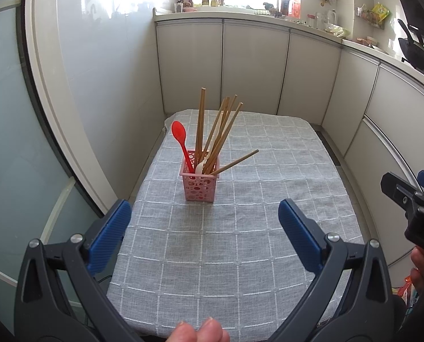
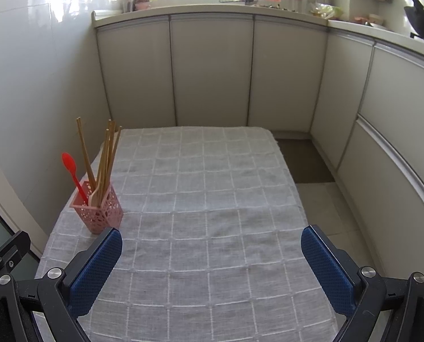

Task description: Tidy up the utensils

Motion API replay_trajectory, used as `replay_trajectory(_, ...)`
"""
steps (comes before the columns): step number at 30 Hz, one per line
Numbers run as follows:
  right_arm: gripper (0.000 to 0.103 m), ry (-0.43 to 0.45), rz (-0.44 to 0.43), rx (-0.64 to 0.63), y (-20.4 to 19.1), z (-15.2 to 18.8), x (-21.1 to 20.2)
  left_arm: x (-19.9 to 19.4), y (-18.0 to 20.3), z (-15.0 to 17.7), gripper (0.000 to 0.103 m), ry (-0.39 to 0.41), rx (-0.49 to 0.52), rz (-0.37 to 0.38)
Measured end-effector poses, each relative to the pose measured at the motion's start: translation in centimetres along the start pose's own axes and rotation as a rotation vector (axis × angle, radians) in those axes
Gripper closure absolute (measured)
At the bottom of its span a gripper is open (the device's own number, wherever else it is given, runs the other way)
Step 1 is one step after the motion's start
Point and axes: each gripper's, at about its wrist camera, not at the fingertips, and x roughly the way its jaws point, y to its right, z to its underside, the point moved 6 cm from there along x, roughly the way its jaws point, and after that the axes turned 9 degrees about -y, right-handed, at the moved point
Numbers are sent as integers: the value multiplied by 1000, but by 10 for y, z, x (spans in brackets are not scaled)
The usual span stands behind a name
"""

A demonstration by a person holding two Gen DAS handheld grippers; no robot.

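Note:
A pink perforated utensil holder [image 1: 199, 185] stands on the grey checked tablecloth [image 1: 240, 242]. It holds a red spoon [image 1: 180, 139], a white spoon [image 1: 201, 166] and several wooden chopsticks [image 1: 212, 134], one leaning low to the right. My left gripper [image 1: 205, 213] is open and empty, just in front of the holder. In the right wrist view the holder [image 2: 98, 211] stands at the left, beyond the left finger. My right gripper [image 2: 212, 239] is open and empty above the cloth. Its body shows at the right edge of the left wrist view [image 1: 411, 205].
The table stands in a kitchen corner, with a white wall [image 1: 103, 71] to the left and grey cabinets [image 1: 254, 65] behind and to the right. A cluttered counter [image 1: 312, 22] and a black wok [image 1: 417, 54] sit above. Tiled floor [image 2: 320, 188] lies right of the table.

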Motion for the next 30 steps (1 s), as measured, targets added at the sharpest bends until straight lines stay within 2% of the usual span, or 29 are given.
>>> replay_trajectory(30, 0, 1, 7, 0, -1, 1, 1, -1, 0, 0, 1, 8, -3, -7)
